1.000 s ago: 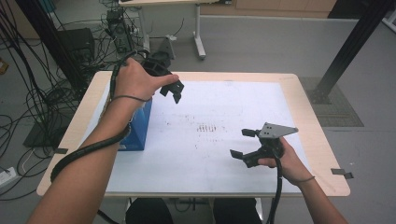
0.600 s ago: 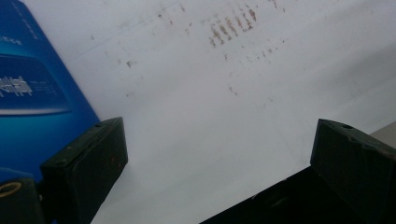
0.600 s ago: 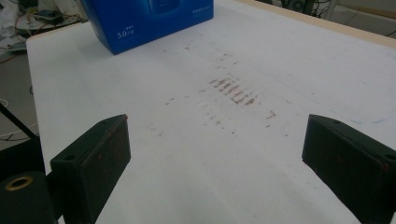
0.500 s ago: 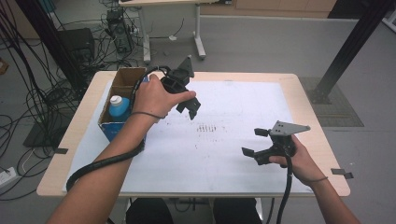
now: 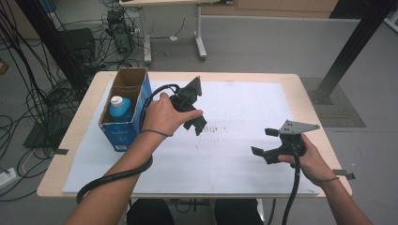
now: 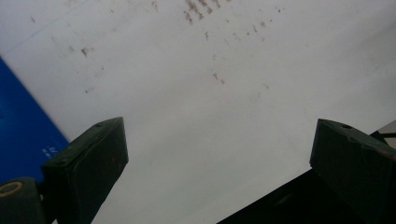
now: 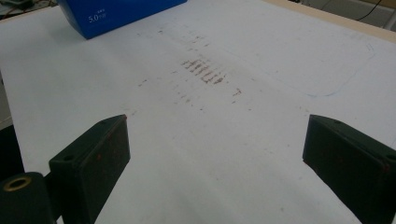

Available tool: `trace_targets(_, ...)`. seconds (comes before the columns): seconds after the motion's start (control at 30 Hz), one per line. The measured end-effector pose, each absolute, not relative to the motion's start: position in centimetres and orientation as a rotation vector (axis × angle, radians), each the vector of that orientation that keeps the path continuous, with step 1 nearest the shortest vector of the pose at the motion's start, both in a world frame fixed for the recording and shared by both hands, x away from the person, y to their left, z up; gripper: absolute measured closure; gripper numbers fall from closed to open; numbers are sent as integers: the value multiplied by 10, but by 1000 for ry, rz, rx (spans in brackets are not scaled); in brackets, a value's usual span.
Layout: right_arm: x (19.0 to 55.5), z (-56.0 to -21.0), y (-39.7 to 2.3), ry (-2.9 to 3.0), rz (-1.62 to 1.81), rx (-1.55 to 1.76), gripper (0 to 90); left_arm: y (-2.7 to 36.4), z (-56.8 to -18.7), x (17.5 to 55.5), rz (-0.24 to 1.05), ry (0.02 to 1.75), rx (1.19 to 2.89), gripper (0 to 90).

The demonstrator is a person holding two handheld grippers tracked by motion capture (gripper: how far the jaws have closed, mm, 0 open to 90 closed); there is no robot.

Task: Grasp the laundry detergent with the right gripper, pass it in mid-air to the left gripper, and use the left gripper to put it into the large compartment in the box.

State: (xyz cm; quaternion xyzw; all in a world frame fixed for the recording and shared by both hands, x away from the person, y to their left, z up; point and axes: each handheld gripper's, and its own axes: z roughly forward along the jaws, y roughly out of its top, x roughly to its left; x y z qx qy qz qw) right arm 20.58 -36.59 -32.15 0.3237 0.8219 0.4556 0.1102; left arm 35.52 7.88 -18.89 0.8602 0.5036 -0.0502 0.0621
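Blue box (image 5: pixel 126 123) blocks table's (image 5: pixel 300 84) left; white sheet (image 5: pixel 244 103) elsewhere open.

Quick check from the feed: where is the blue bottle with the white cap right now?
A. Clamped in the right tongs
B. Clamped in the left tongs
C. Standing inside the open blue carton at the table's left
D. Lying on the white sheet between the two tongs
C: in the high view the blue bottle stands inside the open blue carton, while the left tongs and right tongs are open with nothing between them.
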Motion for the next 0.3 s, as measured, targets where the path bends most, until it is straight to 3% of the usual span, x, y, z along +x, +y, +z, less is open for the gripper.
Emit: trace_targets(0.3, 205, -317, -366, 2410, 1329, 949, 70, 80, -197, 354, -168, 1528, 2592, 48)
